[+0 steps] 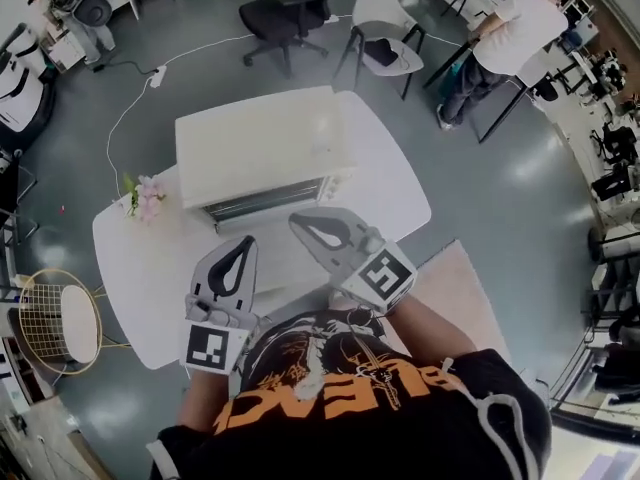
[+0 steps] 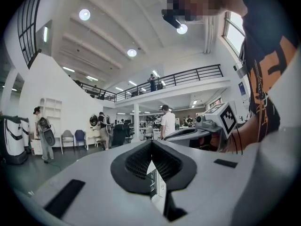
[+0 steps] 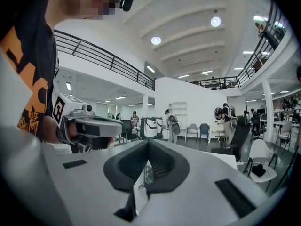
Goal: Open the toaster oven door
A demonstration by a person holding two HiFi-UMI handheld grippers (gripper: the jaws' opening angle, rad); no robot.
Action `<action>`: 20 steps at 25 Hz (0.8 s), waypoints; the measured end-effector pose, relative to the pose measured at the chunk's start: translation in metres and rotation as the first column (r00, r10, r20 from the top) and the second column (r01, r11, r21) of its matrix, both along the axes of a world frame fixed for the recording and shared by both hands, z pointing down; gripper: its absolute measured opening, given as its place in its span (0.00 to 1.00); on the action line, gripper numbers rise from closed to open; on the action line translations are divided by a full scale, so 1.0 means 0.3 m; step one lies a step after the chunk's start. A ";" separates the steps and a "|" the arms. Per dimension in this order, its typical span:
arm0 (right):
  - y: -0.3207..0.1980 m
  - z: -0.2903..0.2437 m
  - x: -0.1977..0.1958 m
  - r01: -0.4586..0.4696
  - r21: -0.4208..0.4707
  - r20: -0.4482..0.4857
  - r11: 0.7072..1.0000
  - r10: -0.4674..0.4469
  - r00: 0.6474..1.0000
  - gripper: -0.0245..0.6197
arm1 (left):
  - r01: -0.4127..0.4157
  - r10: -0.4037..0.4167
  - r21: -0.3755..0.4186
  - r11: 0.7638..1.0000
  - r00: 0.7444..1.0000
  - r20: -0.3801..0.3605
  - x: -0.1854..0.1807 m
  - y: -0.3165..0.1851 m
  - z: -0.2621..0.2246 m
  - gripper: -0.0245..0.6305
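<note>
The white toaster oven [image 1: 255, 148] stands on the white table [image 1: 395, 188], its door [image 1: 268, 201] closed and facing me. Both grippers are held up in front of my chest, pointing level, well above the table and apart from the oven. My left gripper [image 1: 243, 240] is shut with nothing between its jaws. My right gripper [image 1: 297, 220] is also shut and holds nothing. The left gripper view looks along its closed jaws [image 2: 151, 144] into the room, with the right gripper [image 2: 207, 128] beside it. In the right gripper view the closed jaws [image 3: 148, 144] point out over the hall.
A small bunch of pink flowers [image 1: 146, 197] sits at the table's left end. A round wire-framed stool [image 1: 58, 320] stands on the floor at left. Chairs [image 1: 385, 30] stand beyond the table, and a person [image 1: 508, 40] stands at a desk far right. A pale rug [image 1: 458, 290] lies under me.
</note>
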State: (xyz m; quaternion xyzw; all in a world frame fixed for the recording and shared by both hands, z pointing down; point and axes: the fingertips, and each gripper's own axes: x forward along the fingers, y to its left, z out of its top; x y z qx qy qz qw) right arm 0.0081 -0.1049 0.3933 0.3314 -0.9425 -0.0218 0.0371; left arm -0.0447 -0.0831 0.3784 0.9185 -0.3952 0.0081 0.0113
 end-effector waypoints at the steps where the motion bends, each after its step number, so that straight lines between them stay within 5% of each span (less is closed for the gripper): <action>1: 0.001 -0.018 0.005 -0.003 0.012 0.003 1.000 0.003 1.000 0.06 | -0.001 0.001 0.005 1.000 1.000 -0.005 0.002 -0.002 -0.013 0.07; 20: -0.026 -0.072 0.049 -0.035 0.016 0.013 0.999 0.035 0.999 0.06 | 0.016 -0.016 0.019 1.000 1.000 0.006 0.007 -0.039 -0.052 0.07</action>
